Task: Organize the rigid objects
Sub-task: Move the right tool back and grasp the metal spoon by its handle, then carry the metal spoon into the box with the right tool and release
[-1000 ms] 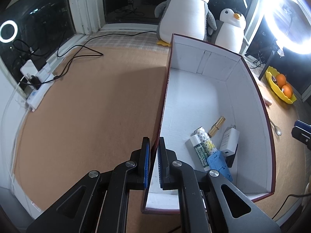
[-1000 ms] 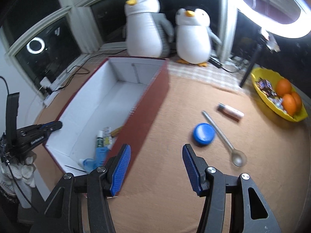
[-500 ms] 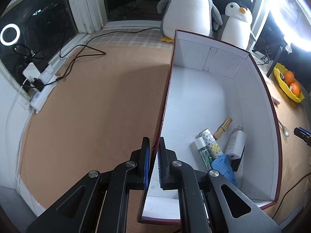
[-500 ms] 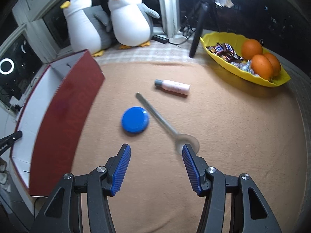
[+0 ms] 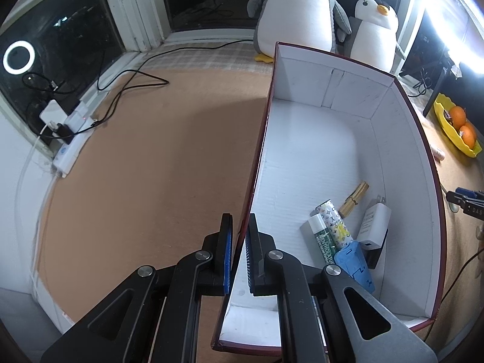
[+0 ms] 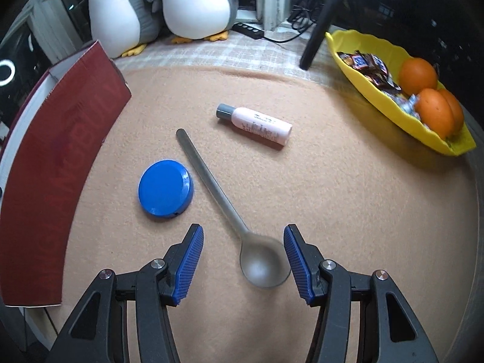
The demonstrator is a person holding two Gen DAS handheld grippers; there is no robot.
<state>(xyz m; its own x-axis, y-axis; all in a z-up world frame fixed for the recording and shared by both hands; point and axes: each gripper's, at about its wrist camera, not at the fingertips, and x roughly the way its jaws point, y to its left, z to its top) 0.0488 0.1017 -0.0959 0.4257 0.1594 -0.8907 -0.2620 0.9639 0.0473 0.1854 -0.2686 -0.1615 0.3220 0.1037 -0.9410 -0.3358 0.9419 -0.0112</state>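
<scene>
Left gripper (image 5: 239, 252) pinches side wall of red box (image 5: 348, 96), jaws tight on it. Right gripper (image 6: 243, 261) half open, holding nothing, spoon (image 6: 224, 208) bowl between jaws. Blue round lid (image 6: 165, 189) and pink bottle (image 6: 255, 124) lie on tan mat (image 6: 348, 196) beside box.
</scene>
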